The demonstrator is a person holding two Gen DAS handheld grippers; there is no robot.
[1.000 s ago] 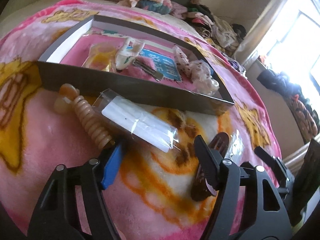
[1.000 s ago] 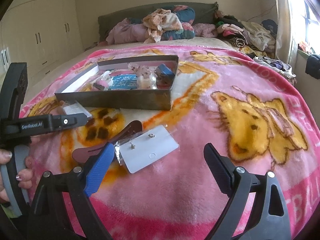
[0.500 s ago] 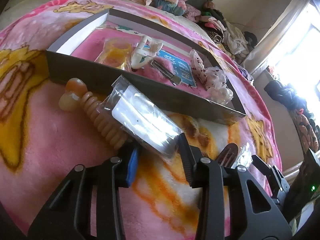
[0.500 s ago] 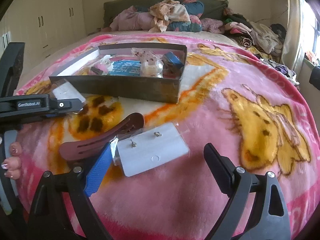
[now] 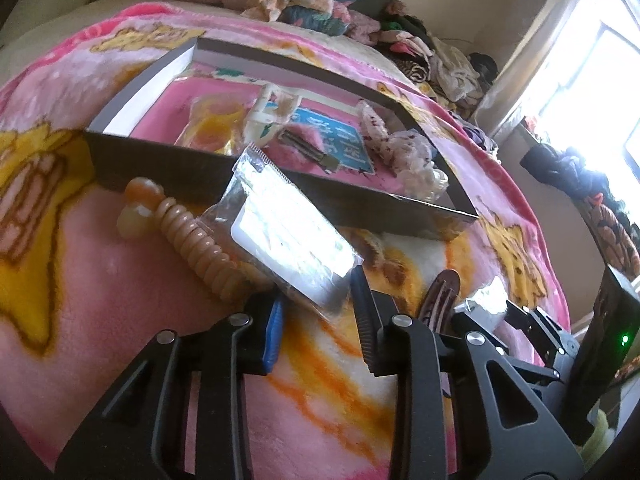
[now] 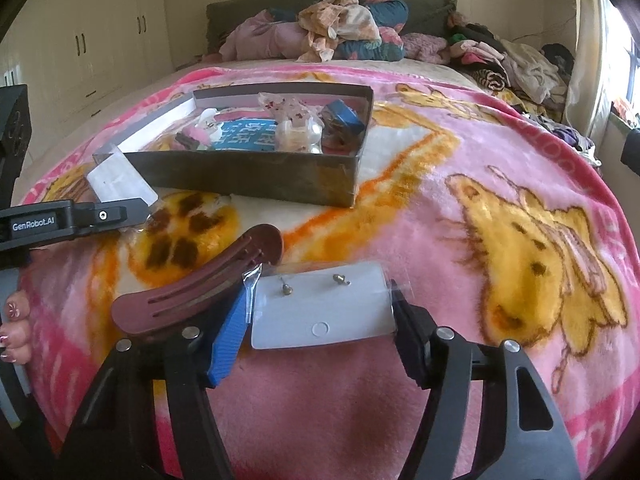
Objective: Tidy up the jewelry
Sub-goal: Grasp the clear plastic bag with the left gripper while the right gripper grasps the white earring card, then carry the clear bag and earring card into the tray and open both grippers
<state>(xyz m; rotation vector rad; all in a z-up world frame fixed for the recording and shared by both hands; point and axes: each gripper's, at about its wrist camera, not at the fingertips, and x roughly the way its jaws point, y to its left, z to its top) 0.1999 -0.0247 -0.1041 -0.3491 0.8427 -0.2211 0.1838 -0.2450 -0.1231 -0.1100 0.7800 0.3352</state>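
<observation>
- Left wrist view: left tongs [image 5: 318, 312] sit low over the pink blanket [image 5: 100, 300], fingers parted around the near corner of a clear packet [image 5: 288, 236] holding a white card; whether the pads actually pinch the packet cannot be told.
- Packet's far end leans against the near wall of the shallow grey box [image 5: 168, 168]; beige ridged hair clip [image 5: 192, 240] lies just beside it on the left, touching the packet edge.
- Box interior from this side: yellow sachet, white clip, blue card, a dark slide pin, a pale scrunchie at the right end. Walls are low, top fully open.
- Open blanket to the left of the beige clip and in front of the tongs.
- Right wrist view: right tongs [image 6: 320, 320] straddle a white earring card [image 6: 324, 308] in a clear sleeve, blue pad at its left edge, black pad at its right edge; both look to be in contact, grasping the card's short sides.
- Two small studs are pinned near the card's upper edge.
- Dark red hair clip [image 6: 200, 284] lies touching the card's left corner, angled toward the box.
- Only this view shows wide open blanket to the right, with the yellow bear print, and clothes piled at the headboard [image 6: 340, 28].
- Only this view shows a hand [image 6: 16, 332] with painted nails at the left edge.
</observation>
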